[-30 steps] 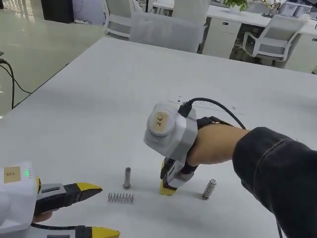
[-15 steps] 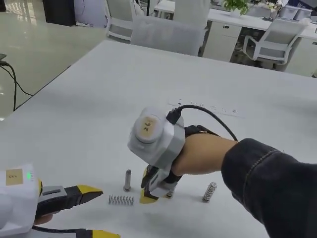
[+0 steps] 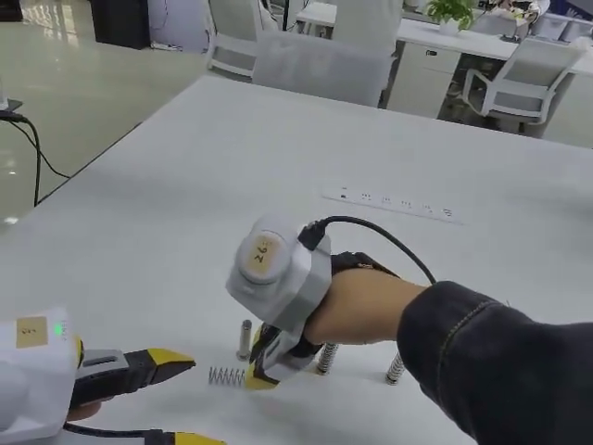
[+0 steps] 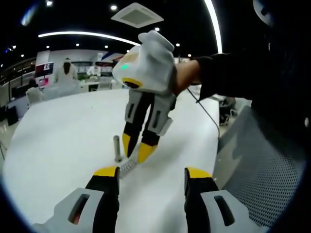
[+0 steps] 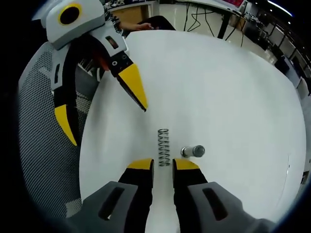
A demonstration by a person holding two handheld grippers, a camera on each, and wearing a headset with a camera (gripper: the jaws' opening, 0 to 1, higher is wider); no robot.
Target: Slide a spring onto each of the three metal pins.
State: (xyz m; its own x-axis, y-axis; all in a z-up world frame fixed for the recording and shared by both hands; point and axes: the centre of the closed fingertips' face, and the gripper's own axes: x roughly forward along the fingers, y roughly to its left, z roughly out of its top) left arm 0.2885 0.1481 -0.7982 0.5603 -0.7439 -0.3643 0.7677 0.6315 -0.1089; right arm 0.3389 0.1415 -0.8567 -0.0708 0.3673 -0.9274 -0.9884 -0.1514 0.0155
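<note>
On the white surface [image 3: 185, 176], grey office chairs [image 3: 315, 60] beyond it, the right gripper [image 5: 164, 164] held its jaws narrowly apart around one end of the loose steel coil spring [image 5: 164, 145] lying beside the bare upright metal pin [image 5: 192, 151], while the left gripper [image 4: 151, 171] had its jaws spread wide.

White table [image 3: 176, 176], power strip [image 3: 394, 201] on it; grey chairs [image 3: 320, 63], potted plant [image 3: 451, 9] behind

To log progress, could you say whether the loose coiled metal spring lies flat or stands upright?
Flat: the coiled metal spring lies on its side on the white table.
</note>
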